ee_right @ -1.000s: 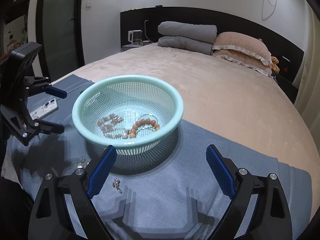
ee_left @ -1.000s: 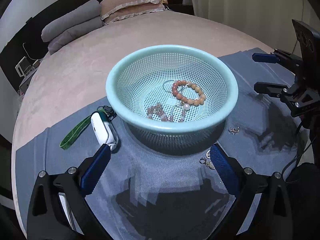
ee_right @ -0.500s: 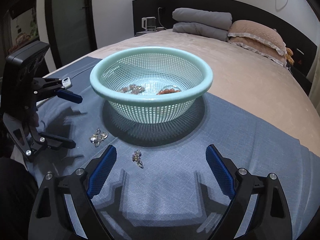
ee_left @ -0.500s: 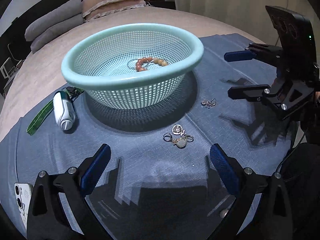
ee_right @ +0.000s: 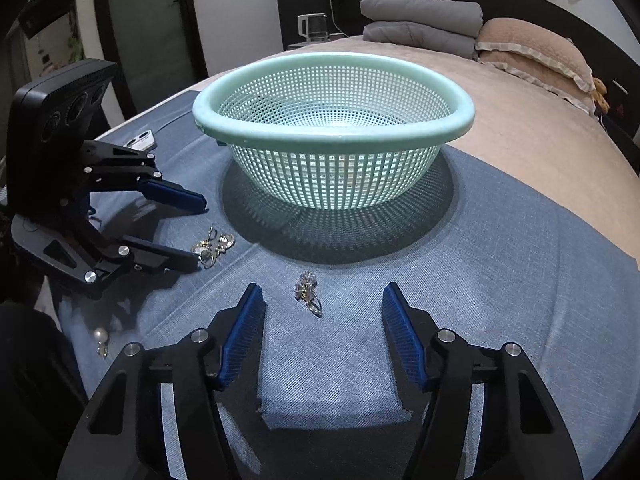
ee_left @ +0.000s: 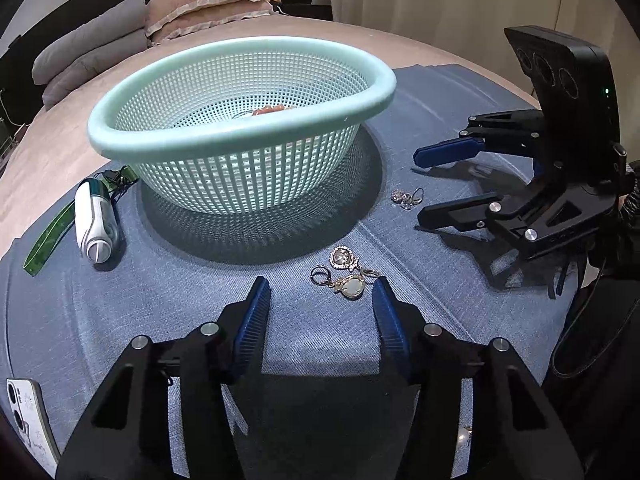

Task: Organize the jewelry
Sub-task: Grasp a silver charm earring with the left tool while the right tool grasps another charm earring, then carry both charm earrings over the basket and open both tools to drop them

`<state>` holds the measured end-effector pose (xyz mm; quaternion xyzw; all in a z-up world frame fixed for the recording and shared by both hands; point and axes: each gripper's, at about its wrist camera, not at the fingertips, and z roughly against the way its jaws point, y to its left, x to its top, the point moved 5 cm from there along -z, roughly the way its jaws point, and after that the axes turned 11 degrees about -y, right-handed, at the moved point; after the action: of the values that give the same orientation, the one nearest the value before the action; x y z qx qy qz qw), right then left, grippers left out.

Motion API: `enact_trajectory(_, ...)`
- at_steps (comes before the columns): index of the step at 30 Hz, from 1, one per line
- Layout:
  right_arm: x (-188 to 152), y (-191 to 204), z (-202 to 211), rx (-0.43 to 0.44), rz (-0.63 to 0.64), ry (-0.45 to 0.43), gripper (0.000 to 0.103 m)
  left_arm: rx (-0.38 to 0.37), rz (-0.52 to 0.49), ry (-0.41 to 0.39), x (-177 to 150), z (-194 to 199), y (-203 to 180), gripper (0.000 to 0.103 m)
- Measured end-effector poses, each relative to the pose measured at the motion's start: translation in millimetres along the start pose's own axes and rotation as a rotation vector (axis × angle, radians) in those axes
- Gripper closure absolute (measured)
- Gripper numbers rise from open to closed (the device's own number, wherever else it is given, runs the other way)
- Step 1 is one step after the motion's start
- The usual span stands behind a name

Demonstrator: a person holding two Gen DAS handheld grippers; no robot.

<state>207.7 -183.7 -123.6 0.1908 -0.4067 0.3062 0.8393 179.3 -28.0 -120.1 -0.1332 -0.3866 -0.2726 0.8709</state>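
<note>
Jewelry scattered on blue cloth spread over bed, just outside mint mesh basket standing upright near cloth's middle. Inside basket, only a glimpse of orange bead bracelet past the near rim; anything else within hidden.

Left gripper low over cloth, jaws wide and empty, blue pads angled inward. Gold earring pair lying just ahead of fingertips, nearer the right-hand pad, not touched. Seen from right wrist view, same pair just beside lower finger of left gripper; contact impossible to judge.

Right gripper likewise low, jaws wide, gripping nothing. Crystal earring cluster resting on cloth between and slightly ahead of fingertips, closer to the left-hand pad. In left wrist view, that cluster just off tip of lower finger of right gripper.

Pearl earring alone toward cloth's near edge, well apart from basket.

White device with green lanyard beside basket toward cloth's left edge. White phone at near left corner. Grey folded blankets and pink pillows at far end of bed.
</note>
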Motion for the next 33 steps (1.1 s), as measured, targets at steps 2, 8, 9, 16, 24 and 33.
enact_trajectory(2, -1, 2, -2, -0.001, 0.008, 0.007, 0.054, -0.001, -0.002, -0.003, 0, -2, -1, 0.051)
enact_trajectory(8, -4, 4, -3, 0.016, -0.009, 0.005, 0.076, -0.022, -0.03, -0.007, 3, -7, -10, 0.074)
enact_trajectory(9, -5, 5, -3, 0.022, -0.008, 0.004, 0.081, -0.016, -0.027, -0.004, 3, -9, -11, 0.074)
enact_trajectory(16, -11, 14, 0, 0.06, 0.004, 0.0, 0.099, -0.011, 0.049, -0.002, 5, -12, -8, 0.087)
enact_trajectory(24, -19, 12, 13, 0.066, -0.017, -0.013, 0.099, 0.012, 0.077, 0.012, -1, 2, -10, 0.087)
enact_trajectory(33, -14, 10, 43, 0.028, 0.005, -0.06, 0.099, 0.066, 0.102, 0.004, 2, 36, 2, 0.087)
